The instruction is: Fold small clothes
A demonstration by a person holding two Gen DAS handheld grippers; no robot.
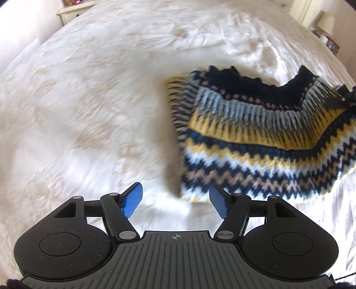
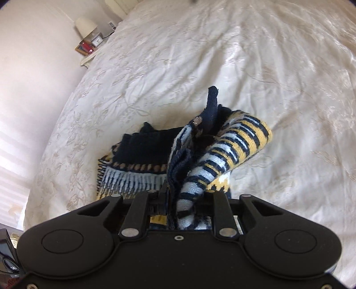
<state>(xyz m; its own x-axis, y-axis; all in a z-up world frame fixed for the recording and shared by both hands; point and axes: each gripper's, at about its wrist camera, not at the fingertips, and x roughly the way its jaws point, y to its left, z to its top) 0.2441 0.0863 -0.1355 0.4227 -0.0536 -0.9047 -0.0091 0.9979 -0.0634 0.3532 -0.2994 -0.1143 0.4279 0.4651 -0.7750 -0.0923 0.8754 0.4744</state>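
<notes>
A small knitted sweater [image 1: 255, 133] with navy, yellow, light blue and tan zigzag bands lies on the cream bedspread [image 1: 89, 100], right of centre in the left wrist view. My left gripper [image 1: 175, 201] is open and empty, its blue pads [image 1: 133, 200] just short of the sweater's near left corner. My right gripper [image 2: 184, 200] is shut on a bunched fold of the sweater [image 2: 222, 151] and holds it raised above the rest of the garment [image 2: 142, 160]. The right gripper's fingertips are hidden by the fabric.
The bedspread [image 2: 267, 66] fills both views. A bedside table with a lamp [image 2: 86, 26], clock and books stands at the far left of the right wrist view. A pale cabinet [image 1: 69, 11] stands beyond the bed's far edge.
</notes>
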